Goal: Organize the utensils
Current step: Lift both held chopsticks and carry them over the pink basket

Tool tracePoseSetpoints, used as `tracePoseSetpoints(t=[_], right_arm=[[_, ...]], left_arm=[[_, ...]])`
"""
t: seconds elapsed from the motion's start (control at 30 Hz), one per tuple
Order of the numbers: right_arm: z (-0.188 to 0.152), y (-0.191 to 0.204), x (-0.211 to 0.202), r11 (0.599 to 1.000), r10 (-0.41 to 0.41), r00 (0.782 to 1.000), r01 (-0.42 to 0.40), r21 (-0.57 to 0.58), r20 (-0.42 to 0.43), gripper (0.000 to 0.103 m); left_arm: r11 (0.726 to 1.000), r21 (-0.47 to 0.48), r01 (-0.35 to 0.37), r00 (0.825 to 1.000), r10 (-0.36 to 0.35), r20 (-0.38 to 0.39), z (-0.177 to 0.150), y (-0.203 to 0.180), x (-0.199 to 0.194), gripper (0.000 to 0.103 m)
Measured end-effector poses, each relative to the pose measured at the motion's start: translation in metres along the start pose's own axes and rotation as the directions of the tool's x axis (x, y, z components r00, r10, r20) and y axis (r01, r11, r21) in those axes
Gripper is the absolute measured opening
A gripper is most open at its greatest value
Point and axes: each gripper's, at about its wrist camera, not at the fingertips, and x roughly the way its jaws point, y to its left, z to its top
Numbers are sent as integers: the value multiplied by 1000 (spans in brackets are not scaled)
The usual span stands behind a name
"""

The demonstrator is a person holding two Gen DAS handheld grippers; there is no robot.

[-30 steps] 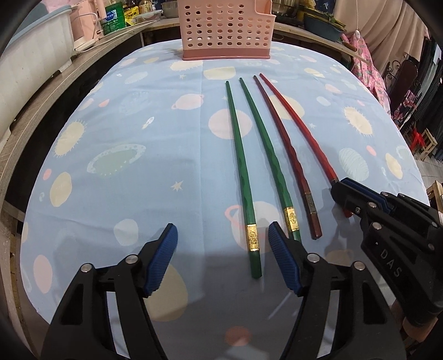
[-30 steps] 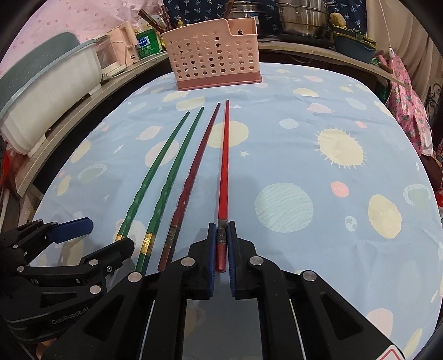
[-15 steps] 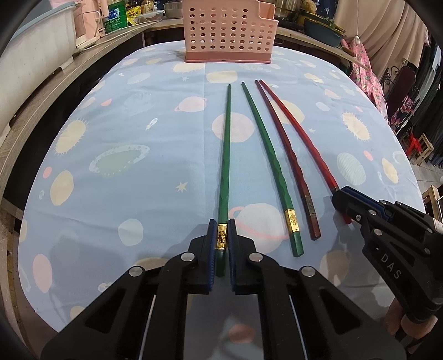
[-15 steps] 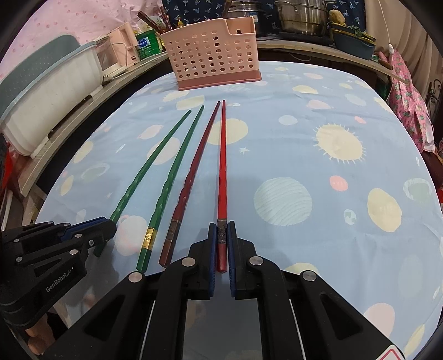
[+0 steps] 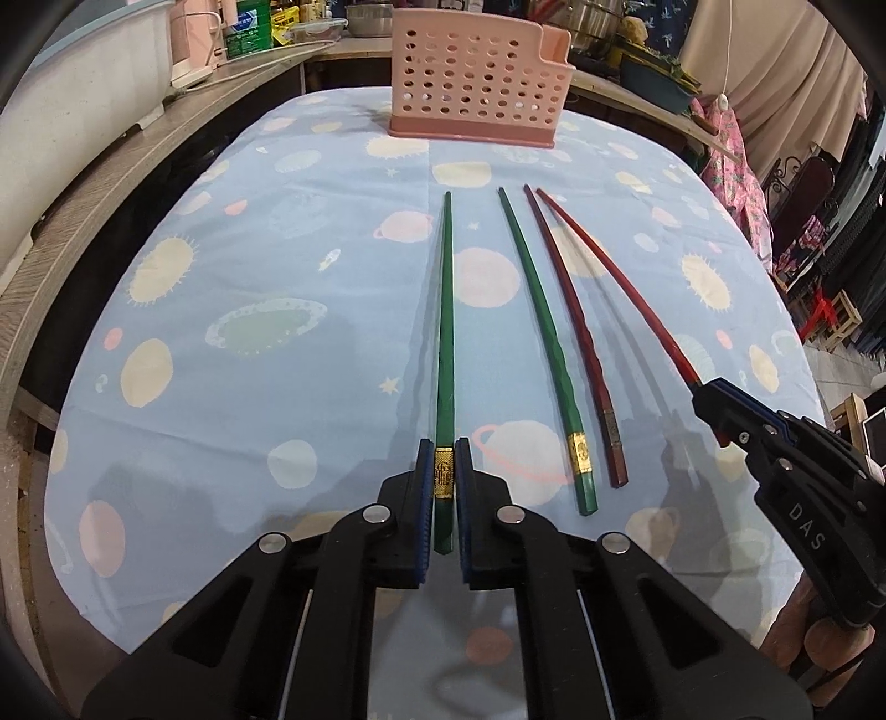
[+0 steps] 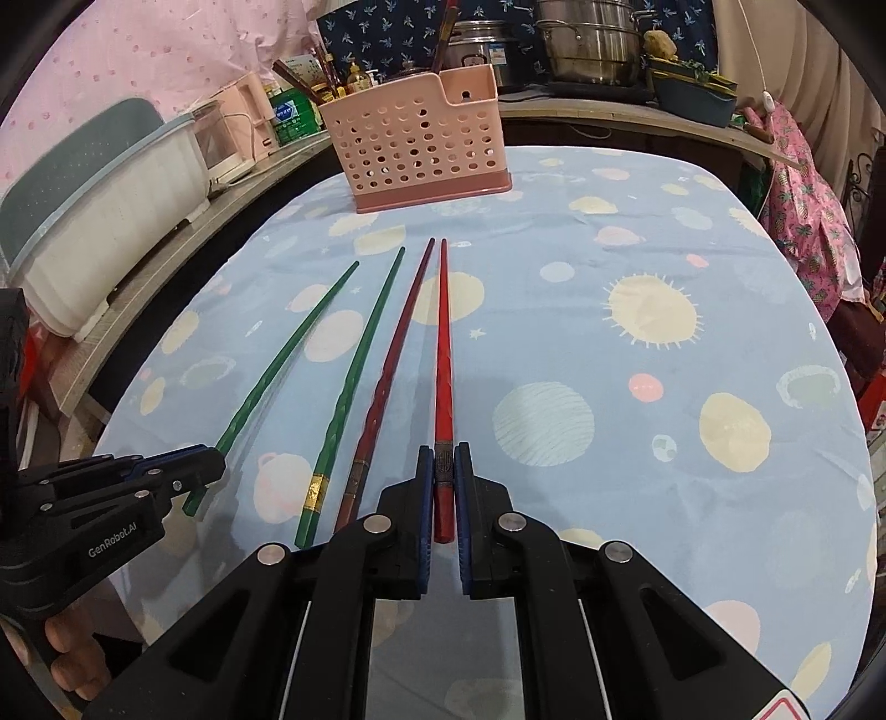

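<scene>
One pink perforated basket [image 6: 421, 149] stands upright; its contents cannot be seen.

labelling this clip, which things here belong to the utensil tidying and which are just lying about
Job: held green chopstick; held red chopstick; loose green chopstick; dark red chopstick; pink basket.
Lying about: steel pots; white bin; green bottle.

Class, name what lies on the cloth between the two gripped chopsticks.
One green chopstick and one dark red chopstick, lying free side by side; both wrist views show them.
</scene>
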Motion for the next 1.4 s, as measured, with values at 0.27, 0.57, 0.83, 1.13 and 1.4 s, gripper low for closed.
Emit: tracePoseSetpoints(t=[0.27,0.57,0.83,1.13,1.4], right_arm=[[25,-2,-27,1000,9,996,-10,11,85,7],[65,-8,-54,999,20,982,-27,37,190,7],[101,-12,-72,998,30,963,-45,50,267,7],[136,-13,-89,997,31,942,-52,54,334,7],[177,-14,-100,994,76,917,-103,48,393,7]], left_arm=[[1000,-27,14,998,-12,67,20,7,-29,7],[998,-50,29,984,-20,180,56,13,-61,7],[998,-66,24,959,-4,284,95,18,-88,7],[995,-94,36,937,-1,348,140,26,-102,7],[995,-89,43,916,-4,401,183,28,-116,7]])
